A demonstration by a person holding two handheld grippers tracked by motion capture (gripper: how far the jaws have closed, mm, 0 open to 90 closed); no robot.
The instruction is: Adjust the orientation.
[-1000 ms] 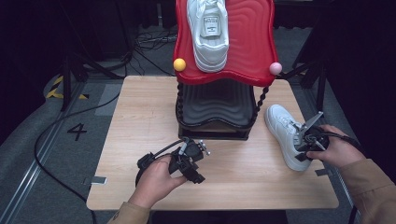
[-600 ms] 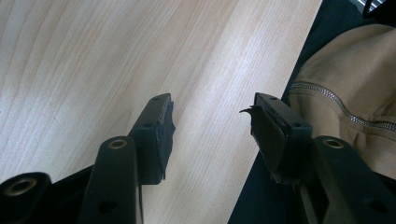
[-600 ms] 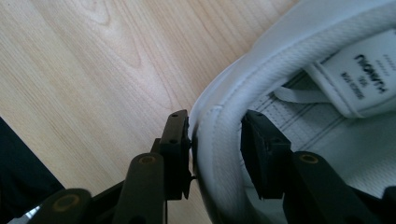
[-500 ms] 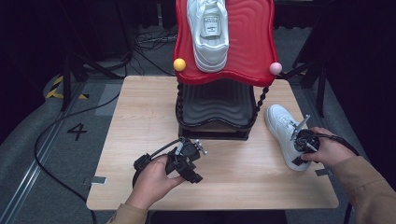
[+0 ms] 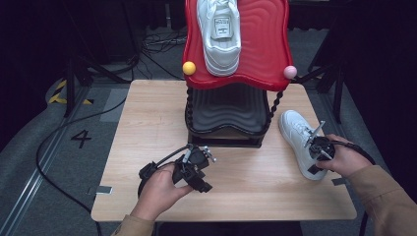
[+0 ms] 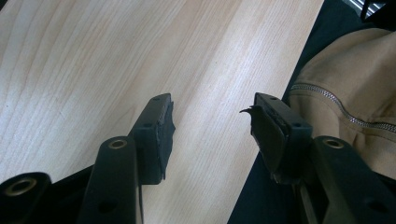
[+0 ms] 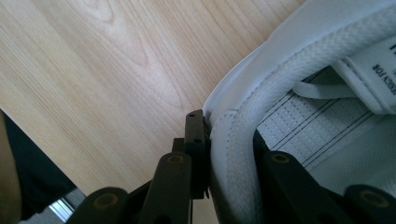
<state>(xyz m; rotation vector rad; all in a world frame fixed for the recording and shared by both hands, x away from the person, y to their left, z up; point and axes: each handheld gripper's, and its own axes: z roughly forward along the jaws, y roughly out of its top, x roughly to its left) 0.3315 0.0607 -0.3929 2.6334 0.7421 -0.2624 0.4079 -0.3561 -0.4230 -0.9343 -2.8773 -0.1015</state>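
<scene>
Looking down from the high view, we see a wooden table with a black stand at its far middle, topped by a red wavy tray. 1 white shoe lies on that tray. A yellow ball and a pink ball sit at the tray's 2 front corners.

A second white shoe lies flat on the table to the right of the stand, near the right edge. Our right gripper is at its heel end. In the right gripper view the 2 jaws are closed on the padded collar of the shoe, 1 jaw outside the heel wall and 1 inside the opening, pinching the rim between them.

Our left gripper rests low over the near-left part of the table, well apart from both shoes. In the left gripper view its jaws stand wide apart with bare wood between them and nothing held; a tan zipped sleeve shows at the right.
</scene>
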